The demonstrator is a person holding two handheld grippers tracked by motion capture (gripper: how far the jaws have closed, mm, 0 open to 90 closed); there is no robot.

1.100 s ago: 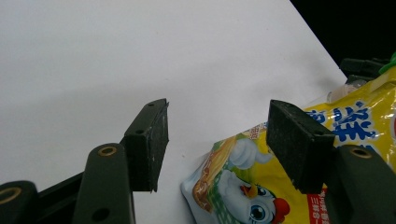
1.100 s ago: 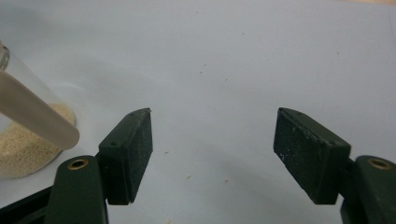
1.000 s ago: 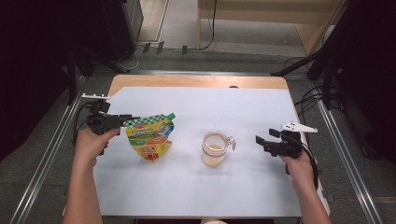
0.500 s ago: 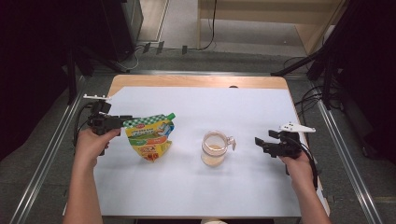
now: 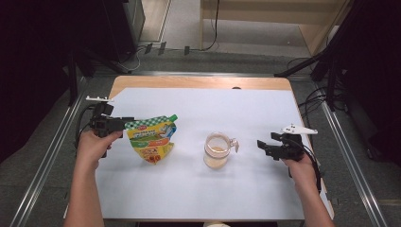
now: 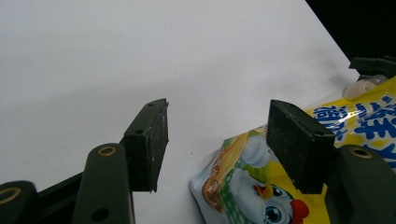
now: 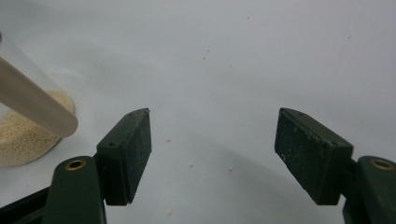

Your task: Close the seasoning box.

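At frame's left your left tongs (image 5: 126, 124) gape beside the pouch (image 5: 152, 139) | right tongs (image 5: 261, 147) released near jar (image 5: 217, 150) | nothing moved since a second ago, grasp pending.

Both forearms in from the near edge, one gripper per hand. Left gripper (image 5: 124, 124) held level, pointing right, fingers (image 6: 150, 142) spread apart with nothing pinched between the pads. Right gripper (image 5: 261, 146) level too, pointing left toward the middle, fingers (image 7: 130, 154) wide apart, gap empty. Left hand (image 5: 94, 144) and right hand (image 5: 299, 163) wrapped round the grips
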